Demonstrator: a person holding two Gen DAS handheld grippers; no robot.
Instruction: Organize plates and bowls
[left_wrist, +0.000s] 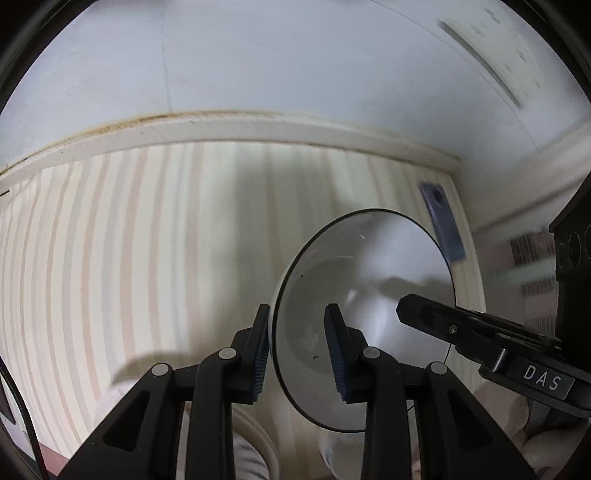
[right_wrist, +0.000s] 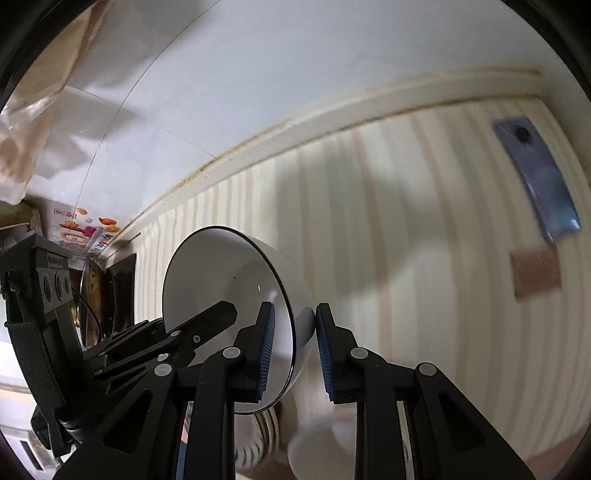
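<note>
A white bowl with a thin black rim (left_wrist: 369, 302) is held tilted on its side above the striped table (left_wrist: 147, 240). My left gripper (left_wrist: 299, 350) is shut on the bowl's rim, one pad outside the wall and one inside. My right gripper (right_wrist: 293, 350) grips the opposite rim of the same bowl (right_wrist: 221, 280), one pad inside and one on the outer wall. The right gripper's fingers (left_wrist: 436, 314) show in the left wrist view, reaching into the bowl. The left gripper's fingers (right_wrist: 192, 325) show in the right wrist view.
A blue phone (right_wrist: 535, 177) and a brown square coaster (right_wrist: 535, 275) lie on the striped table near the white wall. More dishes (right_wrist: 317, 443) sit blurred below the grippers. A metal pan and clutter (right_wrist: 92, 291) stand at the table's left end.
</note>
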